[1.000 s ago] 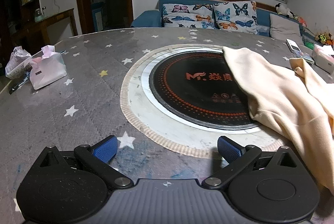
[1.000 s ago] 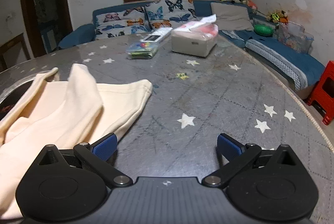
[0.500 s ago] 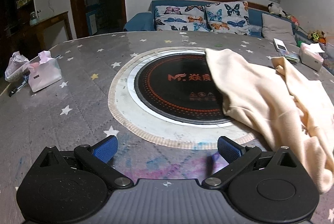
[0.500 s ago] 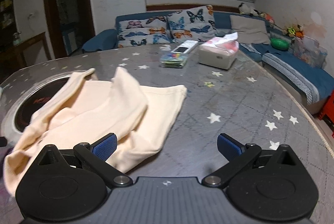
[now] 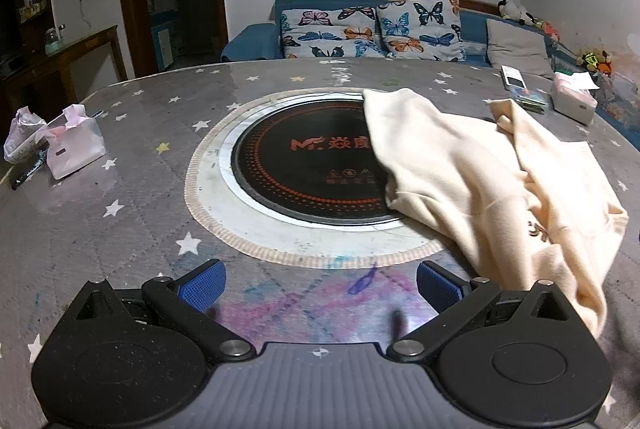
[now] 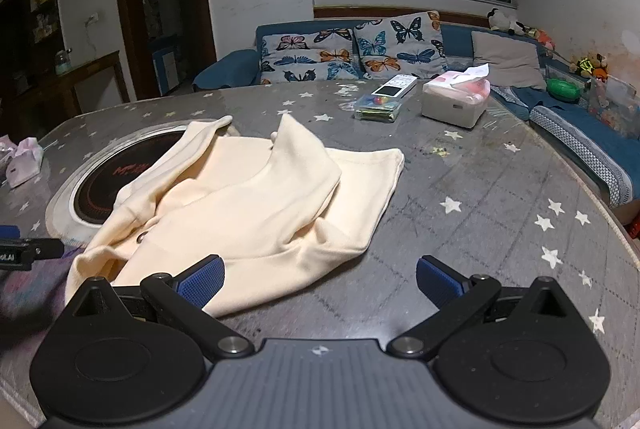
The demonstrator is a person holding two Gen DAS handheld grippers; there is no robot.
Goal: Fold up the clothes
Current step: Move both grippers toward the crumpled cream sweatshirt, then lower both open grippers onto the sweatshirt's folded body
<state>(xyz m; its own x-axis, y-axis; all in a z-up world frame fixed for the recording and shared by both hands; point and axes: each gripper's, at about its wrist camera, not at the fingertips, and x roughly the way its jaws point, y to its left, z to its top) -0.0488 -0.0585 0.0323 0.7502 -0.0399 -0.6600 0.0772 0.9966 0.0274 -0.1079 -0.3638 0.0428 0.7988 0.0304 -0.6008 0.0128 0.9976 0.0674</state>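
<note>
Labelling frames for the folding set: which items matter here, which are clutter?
Job:
- crumpled cream cotton garment
- left gripper, open
- right gripper, open

Clutter:
- white tissue box
- white remote
- pink plastic bag
- round black induction hob

The garment (image 6: pixel 256 197) lies crumpled mid-frame on the table (image 6: pixel 480 213), overlapping the inset cooktop (image 5: pixel 304 165) at its left. A tissue box (image 6: pixel 456 101) sits upper right, a sofa (image 6: pixel 360 49) behind
</note>
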